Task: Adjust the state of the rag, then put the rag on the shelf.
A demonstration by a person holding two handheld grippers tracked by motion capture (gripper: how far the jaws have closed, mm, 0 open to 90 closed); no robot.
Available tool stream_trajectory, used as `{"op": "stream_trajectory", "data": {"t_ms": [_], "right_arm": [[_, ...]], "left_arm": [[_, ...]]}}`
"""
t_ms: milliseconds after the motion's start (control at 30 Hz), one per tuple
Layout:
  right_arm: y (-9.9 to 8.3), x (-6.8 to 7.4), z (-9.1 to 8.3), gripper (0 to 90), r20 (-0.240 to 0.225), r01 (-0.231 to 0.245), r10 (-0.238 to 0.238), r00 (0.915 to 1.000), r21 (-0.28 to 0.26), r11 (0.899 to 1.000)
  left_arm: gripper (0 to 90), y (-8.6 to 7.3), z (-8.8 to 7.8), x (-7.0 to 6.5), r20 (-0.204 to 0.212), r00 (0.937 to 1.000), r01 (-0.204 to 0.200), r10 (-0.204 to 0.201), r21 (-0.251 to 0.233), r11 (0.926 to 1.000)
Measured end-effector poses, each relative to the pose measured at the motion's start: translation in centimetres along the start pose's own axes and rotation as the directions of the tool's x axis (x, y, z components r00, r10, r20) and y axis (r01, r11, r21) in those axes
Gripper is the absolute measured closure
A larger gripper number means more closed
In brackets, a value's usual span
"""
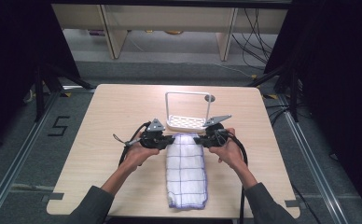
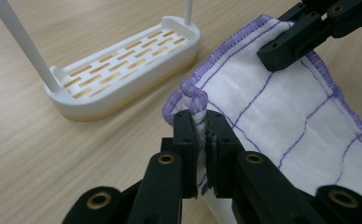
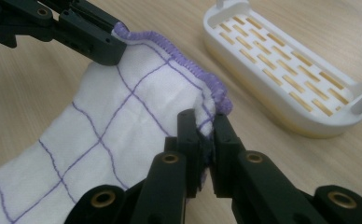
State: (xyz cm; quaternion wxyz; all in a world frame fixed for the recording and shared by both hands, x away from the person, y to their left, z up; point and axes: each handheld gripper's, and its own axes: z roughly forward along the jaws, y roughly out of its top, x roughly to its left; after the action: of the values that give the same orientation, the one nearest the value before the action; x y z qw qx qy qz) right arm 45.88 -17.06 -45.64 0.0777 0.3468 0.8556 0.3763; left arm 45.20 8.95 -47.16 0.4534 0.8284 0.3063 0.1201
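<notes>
A white cloth with purple grid lines and a purple hem lies lengthwise on the table, folded into a long strip. My left gripper is shut on its far left corner; in the left gripper view the cloth bunches between the black jaws of the left gripper. My right gripper is shut on the far right corner, and the right gripper view shows the cloth pinched at the hem by the right gripper. Both corners are lifted slightly off the wood.
A white slotted rack base with a tall wire-frame handle stands just beyond the cloth, close to both grippers; the rack shows in both gripper views. The wooden table has bare room on either side. Dark stands flank it.
</notes>
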Motion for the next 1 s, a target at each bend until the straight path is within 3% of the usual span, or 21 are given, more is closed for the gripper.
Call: {"op": "stream_trajectory", "data": {"t_ms": [33, 133, 167, 233, 333, 367, 467, 667, 833, 933, 1000], "right_arm": [[0.0, -0.1, 0.1, 85.2, -0.001, 0.027, -0.027, 0.9996, -0.037, 0.999], [0.3, 0.1, -0.5, 85.2, -0.002, 0.031, -0.031, 0.9995, -0.037, 0.999], [0.4, 0.3, -0.8, 85.2, -0.009, 0.013, -0.013, 0.9999, -0.024, 1.0], [0.5, 0.4, -0.9, 85.2, -0.011, 0.014, -0.015, 0.9998, -0.054, 0.998], [0.6, 0.4, -1.3, 85.2, -0.005, 0.035, -0.036, 0.9994, -0.051, 0.998], [0.7, 0.2, -1.3, 85.2, -0.011, 0.071, -0.072, 0.9973, -0.064, 0.995], [0.7, 0.5, -1.6, 85.2, -0.016, 0.03, -0.031, 0.9994, -0.055, 0.998], [0.8, 0.7, -2.0, 85.2, -0.012, 0.034, -0.035, 0.9993, -0.071, 0.997], [1.0, 0.9, -2.4, 85.2, -0.021, 0.063, -0.065, 0.9976, -0.085, 0.994], [1.1, 1.2, -2.8, 85.2, -0.017, 0.041, -0.043, 0.9989, -0.093, 0.995], [1.2, 1.3, -3.1, 85.2, -0.005, 0.051, -0.052, 0.9986, -0.1, 0.994]], "left_arm": [[83.5, 0.1, -0.2, -0.1, 0.005, 0.9999, 0.016, -0.016, -0.021, 0.9996], [83.4, 0.3, -0.7, -0.2, 0.004, 0.9998, 0.018, -0.018, -0.033, 0.9993], [83.4, 0.4, -0.8, -0.2, 0.009, 0.9996, 0.028, -0.027, -0.04, 0.9988], [83.4, 0.6, -1.1, -0.2, 0.014, 0.9995, 0.027, -0.027, -0.045, 0.9986], [83.2, 0.7, -1.4, -0.2, 0.004, 0.9997, 0.024, -0.024, -0.055, 0.9982], [83.3, 0.8, -1.4, -0.2, 0.017, 0.9995, 0.026, -0.026, -0.054, 0.9982], [83.3, 0.9, -1.6, -0.3, 0.013, 0.9997, 0.021, -0.02, -0.057, 0.9982], [83.3, 1.0, -1.9, -0.3, 0.013, 0.9997, 0.019, -0.018, -0.061, 0.998], [83.3, 1.3, -2.2, -0.5, 0.011, 0.9998, 0.019, -0.018, -0.074, 0.997], [83.3, 1.5, -2.4, -0.5, 0.02, 0.9995, 0.024, -0.023, -0.083, 0.9963], [83.3, 1.7, -2.7, -0.6, 0.018, 0.9995, 0.028, -0.026, -0.092, 0.9954]]}}
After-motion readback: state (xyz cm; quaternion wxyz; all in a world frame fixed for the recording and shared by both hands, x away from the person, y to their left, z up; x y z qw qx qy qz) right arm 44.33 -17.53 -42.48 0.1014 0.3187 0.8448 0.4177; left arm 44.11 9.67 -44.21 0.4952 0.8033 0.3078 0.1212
